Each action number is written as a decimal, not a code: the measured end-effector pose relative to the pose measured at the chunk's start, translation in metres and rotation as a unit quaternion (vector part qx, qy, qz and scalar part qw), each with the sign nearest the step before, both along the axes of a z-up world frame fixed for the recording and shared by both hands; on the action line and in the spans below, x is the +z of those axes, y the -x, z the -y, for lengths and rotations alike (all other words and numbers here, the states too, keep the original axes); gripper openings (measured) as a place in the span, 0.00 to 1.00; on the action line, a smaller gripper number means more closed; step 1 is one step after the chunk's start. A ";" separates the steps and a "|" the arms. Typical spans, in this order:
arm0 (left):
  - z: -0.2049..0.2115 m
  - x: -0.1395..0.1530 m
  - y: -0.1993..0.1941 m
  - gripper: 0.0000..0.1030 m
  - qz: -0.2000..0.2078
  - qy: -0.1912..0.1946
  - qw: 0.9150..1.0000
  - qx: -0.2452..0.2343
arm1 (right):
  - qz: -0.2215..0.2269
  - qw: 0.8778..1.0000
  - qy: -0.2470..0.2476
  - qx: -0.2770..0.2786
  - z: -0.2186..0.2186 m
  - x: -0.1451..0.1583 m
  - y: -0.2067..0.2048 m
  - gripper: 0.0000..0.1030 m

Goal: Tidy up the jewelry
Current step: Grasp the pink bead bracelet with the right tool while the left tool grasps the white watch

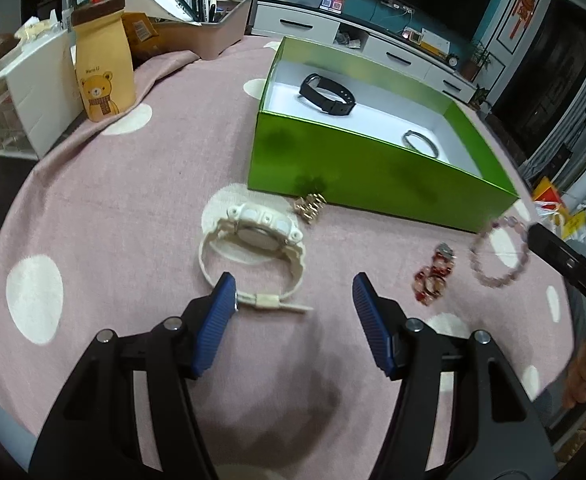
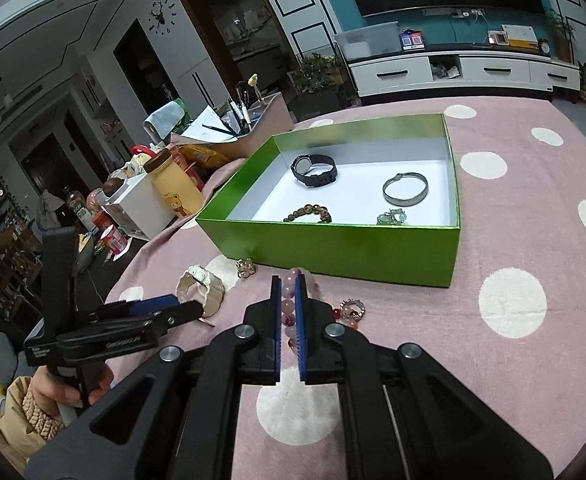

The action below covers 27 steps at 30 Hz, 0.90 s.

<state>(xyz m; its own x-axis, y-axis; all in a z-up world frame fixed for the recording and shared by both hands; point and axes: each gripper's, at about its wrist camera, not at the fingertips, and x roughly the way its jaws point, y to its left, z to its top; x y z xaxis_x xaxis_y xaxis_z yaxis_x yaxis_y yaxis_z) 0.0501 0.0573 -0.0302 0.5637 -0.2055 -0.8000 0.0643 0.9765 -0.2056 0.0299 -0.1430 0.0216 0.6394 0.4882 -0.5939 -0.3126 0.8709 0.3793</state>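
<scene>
Right gripper (image 2: 288,284): jaws clenched on pink bead bracelet (image 1: 499,254), bracelet dangling clear of surface (image 1: 113,208), just before green box (image 2: 333,246) near wall.
Left gripper (image 1: 293,292): jaws spread, grasping nothing; white watch (image 1: 253,240) on surface just ahead of fingertips, strap end beside left pad.
Red bead item (image 1: 433,276): on surface, between grippers.
Gold piece (image 1: 311,206): against box front.
Box contents: black watch (image 2: 313,169), silver bangle (image 2: 405,189), brown bead bracelet (image 2: 308,215).

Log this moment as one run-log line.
right gripper: shut on pink bead bracelet | left gripper: open over white watch | green box: four pieces inside
</scene>
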 end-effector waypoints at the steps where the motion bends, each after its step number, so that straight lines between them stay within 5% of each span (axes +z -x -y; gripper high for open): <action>1: 0.002 0.000 -0.002 0.59 0.001 -0.004 1.000 -0.003 | -0.001 1.000 0.000 0.000 0.000 -0.001 0.000 0.05; 10: 0.021 -0.014 -0.021 0.39 -0.036 -0.037 0.998 -0.041 | -0.004 1.000 -0.005 -0.007 0.006 -0.003 0.000 0.05; 14: 0.015 -0.017 -0.023 0.19 -0.040 -0.035 0.998 -0.033 | -0.006 1.000 -0.006 -0.010 0.008 -0.005 0.000 0.05; 27: 0.009 -0.005 -0.017 0.05 -0.023 0.020 0.999 -0.040 | 0.006 1.000 -0.011 -0.022 0.018 0.003 0.007 0.05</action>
<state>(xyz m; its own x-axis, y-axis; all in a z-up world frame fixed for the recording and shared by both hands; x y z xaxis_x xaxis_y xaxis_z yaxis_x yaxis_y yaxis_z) 0.0676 0.0486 -0.0353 0.5062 -0.2809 -0.8154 0.1315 0.9596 -0.2489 0.0232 -0.1606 0.0242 0.6674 0.4723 -0.5758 -0.2783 0.8753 0.3954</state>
